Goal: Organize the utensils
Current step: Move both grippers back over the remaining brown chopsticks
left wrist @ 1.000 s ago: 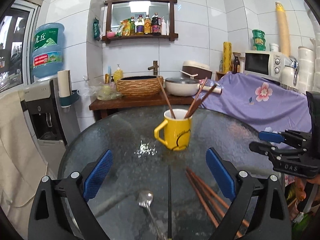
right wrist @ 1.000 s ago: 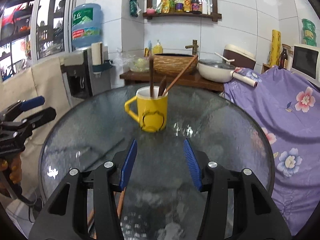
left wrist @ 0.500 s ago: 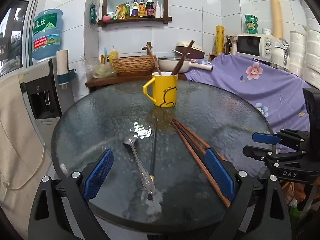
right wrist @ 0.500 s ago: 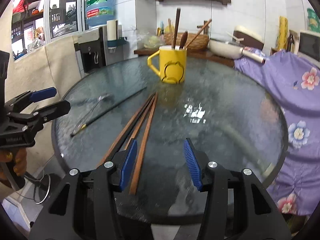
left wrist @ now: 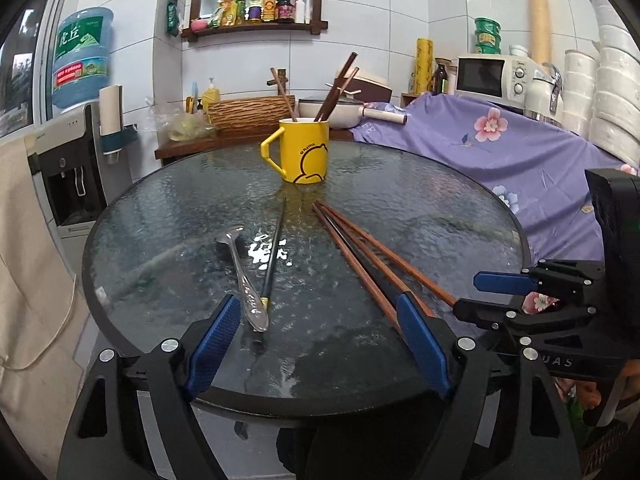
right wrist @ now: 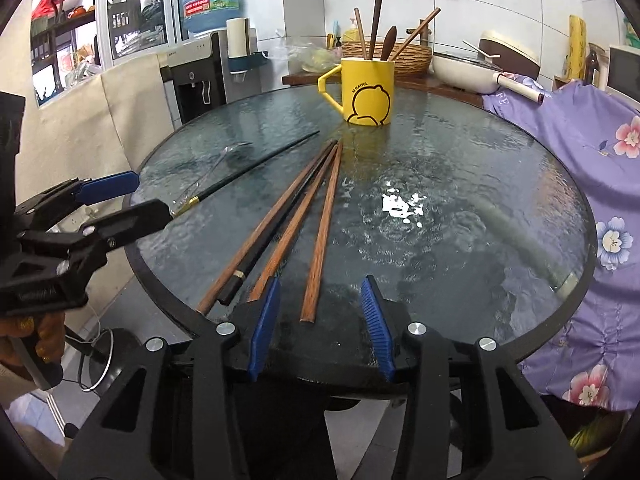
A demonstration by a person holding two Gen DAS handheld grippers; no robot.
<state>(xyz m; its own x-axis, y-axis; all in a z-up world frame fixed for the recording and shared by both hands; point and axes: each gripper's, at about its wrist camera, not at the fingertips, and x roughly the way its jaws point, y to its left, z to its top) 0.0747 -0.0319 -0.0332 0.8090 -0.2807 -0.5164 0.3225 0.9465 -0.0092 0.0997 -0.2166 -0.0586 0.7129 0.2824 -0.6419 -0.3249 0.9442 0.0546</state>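
**Utensils spread on the round glass counter, both grippers empty**

The left wrist view shows the spoon [left wrist: 244, 276] clearly: clear, glossy, its bowl toward the mug and its handle toward the near edge, lying just beside a thin black chopstick [left wrist: 274, 251] with a gold band near its end. In the right wrist view the same spoon [right wrist: 212, 168] is only a faint glint on the glass, while the black chopstick [right wrist: 256, 168] reads plainly. That view in turn lays out the brown wooden chopsticks [right wrist: 320, 232] in full: three of them, fanned from near the mug toward the near edge, with a second dark stick [right wrist: 272, 236] lying among them. From the left they appear as a tighter bundle [left wrist: 360, 256], partly hidden behind a gripper finger.

The yellow ceramic mug [left wrist: 304, 150] stands upright toward the far side of the counter [left wrist: 440, 208], a dimpled, reflective glass disc with a dark rim. Wooden utensils lean out of the mug; the right view [right wrist: 368, 92] shows four of them, one with a rounded tip.

The left gripper [left wrist: 316, 348] hovers at the near edge with its blue-padded fingers spread wide, holding nothing. The right gripper [right wrist: 320, 320] is also spread, less widely and empty, with the end of one wooden chopstick lying between its fingers.
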